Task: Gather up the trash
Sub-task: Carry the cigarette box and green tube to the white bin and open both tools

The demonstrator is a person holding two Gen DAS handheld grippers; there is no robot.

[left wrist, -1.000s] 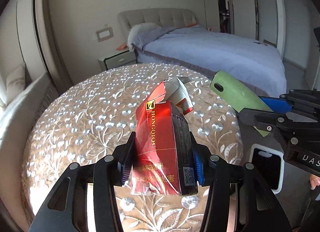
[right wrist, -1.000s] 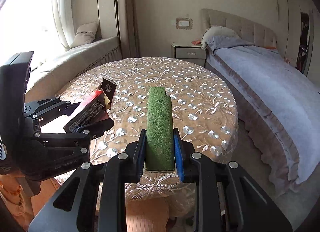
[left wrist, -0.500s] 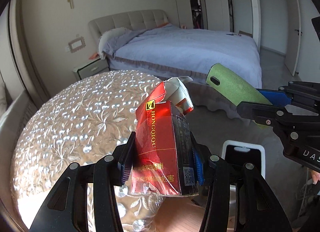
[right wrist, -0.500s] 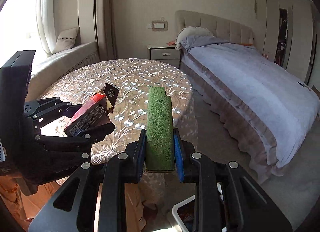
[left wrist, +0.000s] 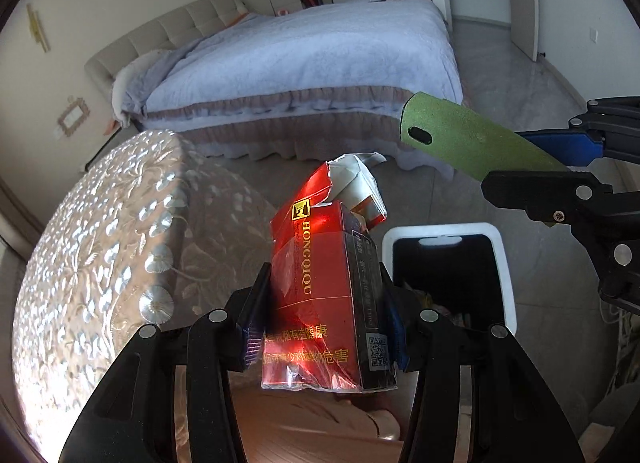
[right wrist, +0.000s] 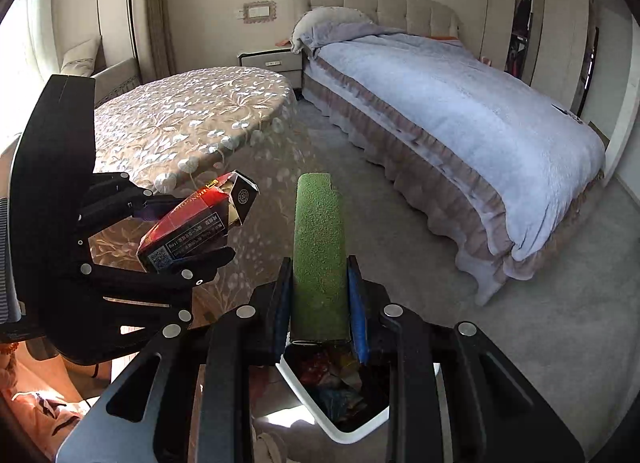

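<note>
My left gripper (left wrist: 322, 319) is shut on a red cigarette pack (left wrist: 320, 287) with a torn open top, held in the air beside the table's edge. My right gripper (right wrist: 319, 295) is shut on a flat green textured piece (right wrist: 319, 259), held just above a white trash bin (right wrist: 340, 419) on the floor. The bin holds several colourful wrappers. In the left wrist view the bin (left wrist: 500, 263) lies right of the pack, and the green piece (left wrist: 468, 139) sticks out of my right gripper above it. In the right wrist view the pack (right wrist: 192, 227) is at the left.
A round table with a flowered cloth (right wrist: 188, 119) stands at the left. A large bed with a blue cover (right wrist: 460, 103) fills the right. A nightstand (right wrist: 272, 59) stands by the wall. Grey floor (right wrist: 540, 323) lies between bed and bin.
Both grippers have swung away from the tabletop and down toward the floor with their loads. The bin has come into full view below them.
</note>
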